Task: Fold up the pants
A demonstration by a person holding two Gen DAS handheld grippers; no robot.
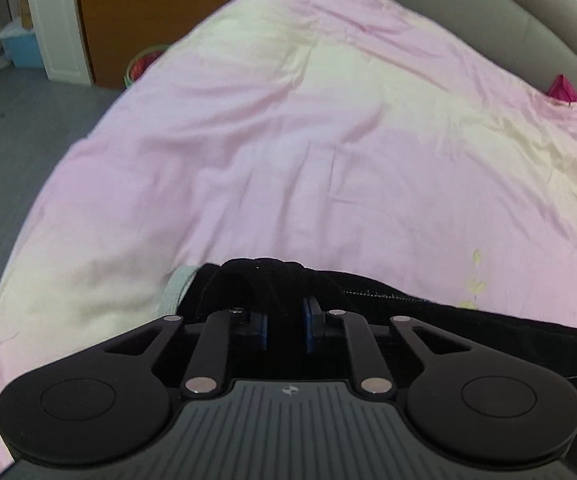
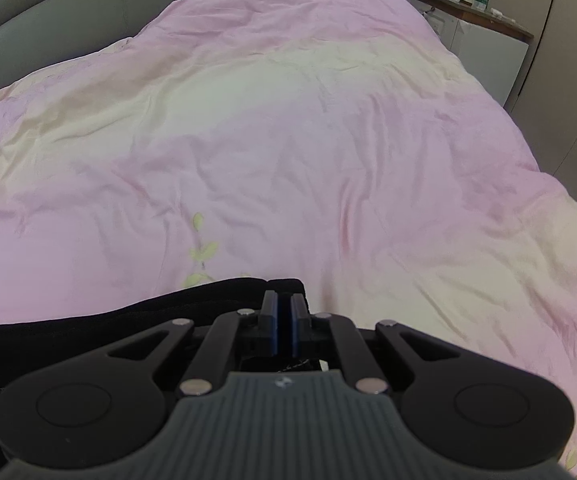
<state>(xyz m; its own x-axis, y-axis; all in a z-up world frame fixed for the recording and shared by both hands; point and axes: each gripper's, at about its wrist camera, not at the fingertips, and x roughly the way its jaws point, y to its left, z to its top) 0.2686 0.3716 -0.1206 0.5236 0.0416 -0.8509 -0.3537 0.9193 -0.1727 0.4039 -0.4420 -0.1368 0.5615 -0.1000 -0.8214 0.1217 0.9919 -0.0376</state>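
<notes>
Left wrist view: left tool (image 1: pixel 286 330) low over the near edge of the bed. Its blue pads stand slightly apart with a thick bunch of black pants (image 1: pixel 468 332) clamped between them; fabric humps up over the fingertips. Pants are plain black with a line of light stitching along one seam, and they trail off right along the bottom of the view, lying on the pink duvet (image 1: pixel 288 140). A grey-green patch of cloth shows just left of the bunch. Duvet is wrinkled, pink with pale yellow patches, and runs wide ahead of the tool. Left bed edge drops to grey floor (image 1: pixel 16 140); an orange cabinet (image 1: pixel 136 32) and a blue bin (image 1: pixel 20 46) stand beyond. Padded headboard (image 1: pixel 508 12) curves along the right.

Right wrist view: right tool (image 2: pixel 284 322) with pads nearly together, a thin black fold of the pants (image 2: pixel 88 332) pinched between them. Pants stretch away left, flat on the duvet (image 2: pixel 288 120). Broad bare duvet ahead. Right bed edge falls off near a nightstand (image 2: pixel 484 28) carrying bottles.
</notes>
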